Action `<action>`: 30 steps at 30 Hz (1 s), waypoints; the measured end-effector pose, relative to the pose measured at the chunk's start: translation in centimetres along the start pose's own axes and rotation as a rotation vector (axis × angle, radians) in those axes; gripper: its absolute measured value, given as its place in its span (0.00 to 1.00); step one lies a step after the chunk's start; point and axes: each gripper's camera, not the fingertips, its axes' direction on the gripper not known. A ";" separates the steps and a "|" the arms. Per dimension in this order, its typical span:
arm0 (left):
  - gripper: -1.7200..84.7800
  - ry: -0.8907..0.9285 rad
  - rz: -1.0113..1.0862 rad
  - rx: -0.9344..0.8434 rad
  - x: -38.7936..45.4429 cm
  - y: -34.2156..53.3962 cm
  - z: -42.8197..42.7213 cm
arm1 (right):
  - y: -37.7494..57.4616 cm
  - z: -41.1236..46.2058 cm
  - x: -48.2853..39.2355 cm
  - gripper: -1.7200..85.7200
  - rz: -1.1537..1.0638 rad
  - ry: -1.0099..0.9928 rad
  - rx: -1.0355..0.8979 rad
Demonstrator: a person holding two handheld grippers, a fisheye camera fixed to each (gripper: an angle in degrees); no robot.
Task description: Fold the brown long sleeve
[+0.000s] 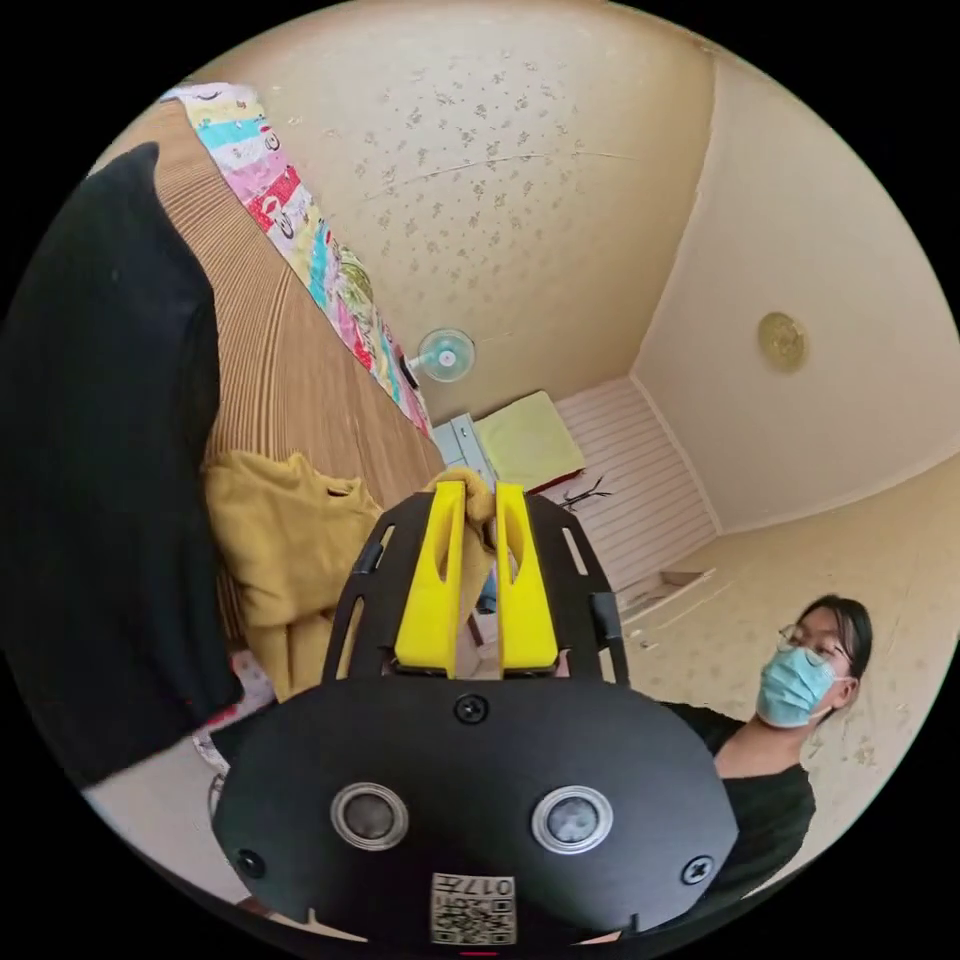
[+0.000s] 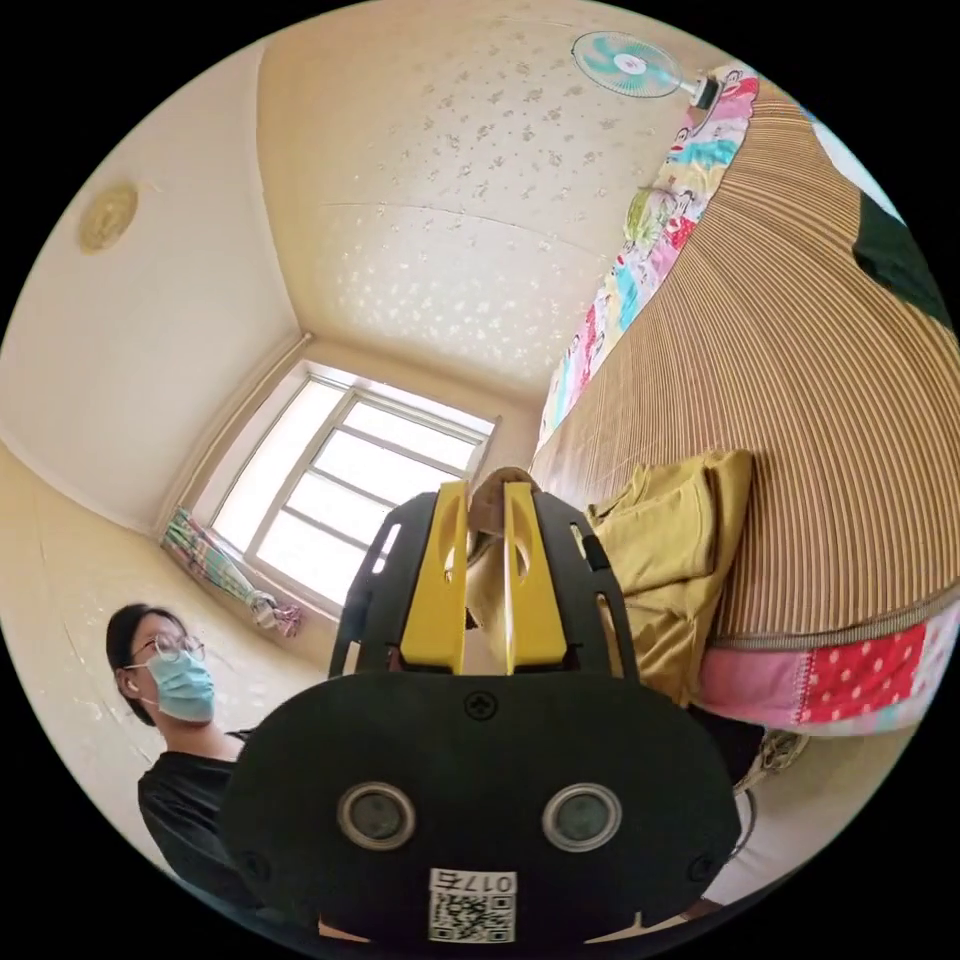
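Observation:
The brown long sleeve (image 1: pixel 285 545) is mustard-brown and lies bunched at the edge of a ribbed brown mat (image 1: pixel 290 370), part of it hanging over the side. My left gripper (image 1: pixel 480 495) is shut on a fold of this cloth between its yellow jaws. In the right gripper view the same garment (image 2: pixel 670 560) drapes off the mat (image 2: pixel 780 400), and my right gripper (image 2: pixel 488 497) is shut on another bit of its fabric near the jaw tips.
A black garment (image 1: pixel 100 450) lies on the mat beside the long sleeve. A patchwork bedcover (image 2: pixel 830 675) edges the bed. A person in a mask (image 1: pixel 800 690) stands close by. A fan (image 1: pixel 445 355) and a window (image 2: pixel 340 480) lie beyond.

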 end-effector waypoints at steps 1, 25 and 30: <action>0.14 -0.061 -0.006 0.008 -0.6 -1.9 0.8 | -1.1 0.8 -0.1 0.12 -0.012 0.032 0.002; 0.08 -0.256 -0.247 -0.123 -9.0 10.6 4.6 | 12.0 4.9 -0.5 0.08 0.095 0.438 -0.043; 0.09 -0.131 -0.371 -0.003 -12.8 14.4 1.6 | 13.8 4.5 2.0 0.08 0.241 0.606 -0.134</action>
